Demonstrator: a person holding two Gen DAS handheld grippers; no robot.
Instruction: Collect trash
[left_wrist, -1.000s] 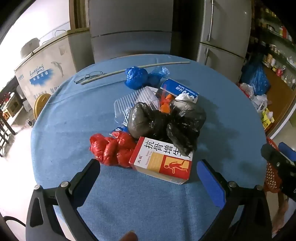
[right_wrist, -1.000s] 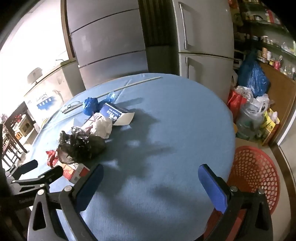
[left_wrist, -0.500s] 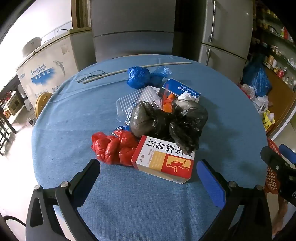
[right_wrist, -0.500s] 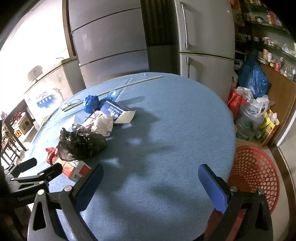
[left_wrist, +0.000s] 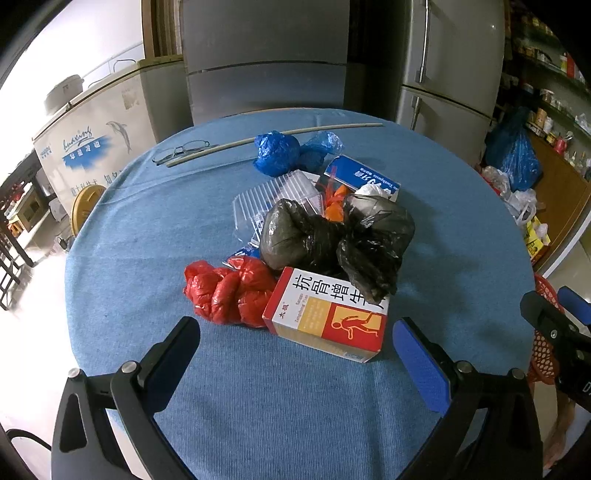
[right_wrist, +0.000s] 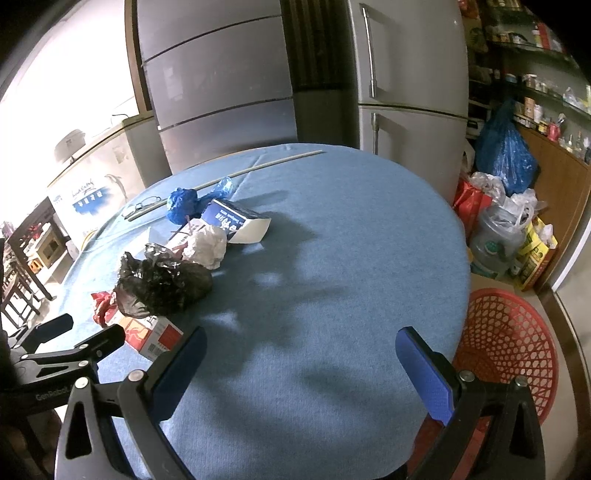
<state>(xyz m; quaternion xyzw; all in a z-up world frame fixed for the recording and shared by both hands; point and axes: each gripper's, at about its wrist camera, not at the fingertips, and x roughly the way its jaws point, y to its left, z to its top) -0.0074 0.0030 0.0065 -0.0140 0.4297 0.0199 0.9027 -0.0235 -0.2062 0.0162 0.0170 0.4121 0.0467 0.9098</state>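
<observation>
A heap of trash lies on the round blue table (left_wrist: 147, 229). Nearest me is a red-and-white medicine box (left_wrist: 328, 314), with a crumpled red bag (left_wrist: 225, 288) to its left and a black bag (left_wrist: 332, 240) behind it. Further back are a clear plastic tray (left_wrist: 266, 199), a blue toothpaste box (left_wrist: 365, 179) and a blue bag (left_wrist: 280, 153). My left gripper (left_wrist: 293, 345) is open just short of the medicine box. My right gripper (right_wrist: 301, 360) is open over bare cloth, right of the heap; the black bag (right_wrist: 162, 282) and white tissue (right_wrist: 207, 245) lie to its left.
A red mesh basket (right_wrist: 509, 347) stands on the floor by the table's right edge. Glasses (left_wrist: 181, 151) and a long thin stick (left_wrist: 295, 134) lie at the table's far side. Fridges (right_wrist: 229, 74) stand behind, and bags (right_wrist: 506, 155) pile up at the right.
The left gripper has drawn back and up a little, so the heap sits slightly higher in its view. The right gripper has barely shifted. Both stay open.
</observation>
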